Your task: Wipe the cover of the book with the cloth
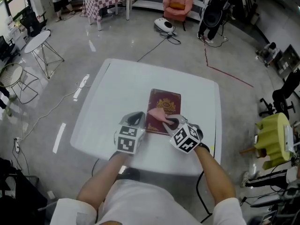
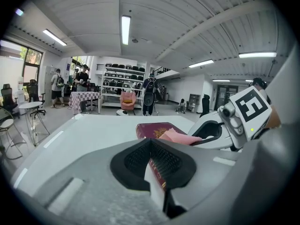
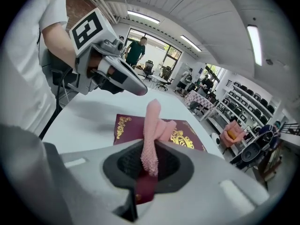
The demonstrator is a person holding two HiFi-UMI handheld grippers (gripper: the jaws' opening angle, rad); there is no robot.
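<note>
A maroon book [image 1: 163, 108] with a gold emblem lies flat in the middle of the white table [image 1: 117, 93]. My left gripper [image 1: 138, 121] is at the book's near left edge. In the left gripper view that gripper [image 2: 152, 162] is shut on the book [image 2: 151, 130], its page edge running between the pads. A pink cloth [image 1: 158, 113] rests on the cover. My right gripper [image 3: 150, 167] is shut on the cloth [image 3: 153, 125], which drapes forward onto the book [image 3: 124, 128]. The left gripper [image 3: 139, 90] shows beyond the book's far side in the right gripper view.
The table's near edge is just below both grippers. On the floor stand round white side tables [image 1: 41, 40] at the left, a yellow stool-like object [image 1: 273, 134] at the right, cables, a checkered table [image 1: 107, 0] and a pink armchair [image 1: 177, 3] at the back.
</note>
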